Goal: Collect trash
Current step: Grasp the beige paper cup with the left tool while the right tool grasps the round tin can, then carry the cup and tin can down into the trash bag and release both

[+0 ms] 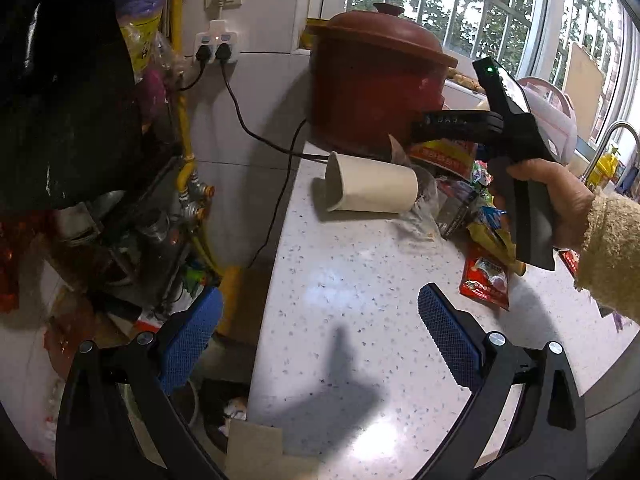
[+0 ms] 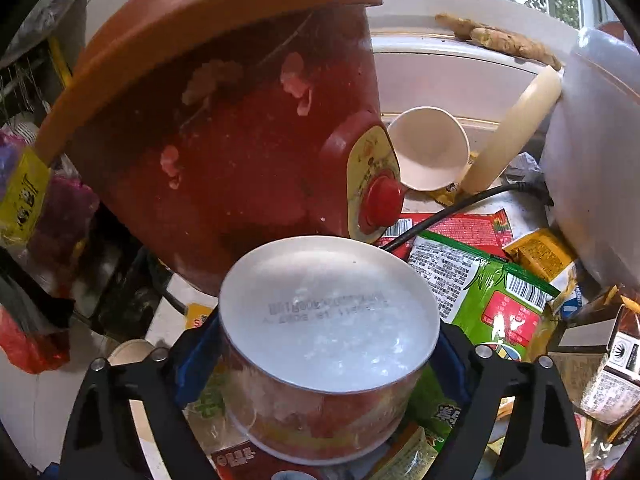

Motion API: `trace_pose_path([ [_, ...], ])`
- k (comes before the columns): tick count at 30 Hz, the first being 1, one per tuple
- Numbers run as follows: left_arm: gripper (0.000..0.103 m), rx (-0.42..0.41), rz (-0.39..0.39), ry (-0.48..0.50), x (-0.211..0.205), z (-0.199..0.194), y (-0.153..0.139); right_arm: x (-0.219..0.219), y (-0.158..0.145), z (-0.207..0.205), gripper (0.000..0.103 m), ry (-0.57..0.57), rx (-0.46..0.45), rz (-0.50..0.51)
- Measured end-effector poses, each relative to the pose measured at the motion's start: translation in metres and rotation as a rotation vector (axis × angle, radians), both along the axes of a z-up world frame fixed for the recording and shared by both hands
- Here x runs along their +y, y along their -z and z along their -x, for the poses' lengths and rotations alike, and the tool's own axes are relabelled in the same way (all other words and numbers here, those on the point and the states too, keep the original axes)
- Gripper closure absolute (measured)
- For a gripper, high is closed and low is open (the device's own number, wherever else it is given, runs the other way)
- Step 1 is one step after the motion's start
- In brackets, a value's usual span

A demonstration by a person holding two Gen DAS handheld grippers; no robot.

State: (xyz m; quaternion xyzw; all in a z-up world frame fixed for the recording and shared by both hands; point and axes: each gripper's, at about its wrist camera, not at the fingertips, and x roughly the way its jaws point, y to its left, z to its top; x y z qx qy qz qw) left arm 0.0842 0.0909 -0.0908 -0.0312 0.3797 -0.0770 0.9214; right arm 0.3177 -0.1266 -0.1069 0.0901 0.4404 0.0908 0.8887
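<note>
My right gripper (image 2: 324, 364) is shut on an upturned clear plastic tub (image 2: 328, 312). The tub's silvery base with a printed date code faces the camera, and it fills the gap between the blue pads (image 2: 196, 344). Snack wrappers (image 2: 496, 292) lie under and around it. In the left wrist view a hand holds the right gripper (image 1: 424, 128) low over the wrapper pile (image 1: 486, 240), beside the red pot. My left gripper (image 1: 320, 304) is open above the speckled white counter (image 1: 340, 360) with nothing between its fingers. A beige paper cup (image 1: 372, 190) lies on its side ahead of it.
A red electric pot (image 1: 372, 80) (image 2: 224, 140) stands at the back, with its black cord (image 1: 276, 148) trailing to a wall socket. A white bowl (image 2: 428, 152), a white cooker (image 2: 600, 152) and ginger (image 2: 504, 42) sit by the window. The counter's left edge drops to cluttered pipes (image 1: 188, 184).
</note>
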Motion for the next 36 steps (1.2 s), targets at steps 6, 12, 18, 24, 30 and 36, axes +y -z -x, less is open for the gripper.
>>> trace_pose_path([
  [6, 0.007, -0.018, -0.018, 0.035, -0.013, -0.016, -0.001, -0.023, -0.023, 0.022, 0.017, 0.008, -0.053, -0.068],
  [12, 0.007, -0.067, -0.029, 0.109, -0.051, -0.063, -0.008, -0.061, -0.078, 0.088, 0.017, -0.013, -0.16, -0.117],
  [18, 0.007, -0.013, 0.029, 0.134, -0.067, -0.128, -0.001, -0.093, -0.102, 0.149, 0.017, -0.012, -0.181, -0.135],
  [24, 0.017, 0.107, 0.17, 0.136, -0.054, -0.163, 0.025, -0.099, -0.099, 0.174, 0.018, -0.008, -0.176, -0.117],
  [30, 0.102, 0.102, 0.275, 0.163, -0.053, -0.16, 0.022, -0.097, -0.093, 0.187, 0.018, -0.004, -0.161, -0.138],
  [36, 0.102, 0.062, 0.286, 0.204, -0.051, -0.138, 0.009, -0.088, -0.101, 0.199, 0.019, -0.025, -0.185, -0.139],
])
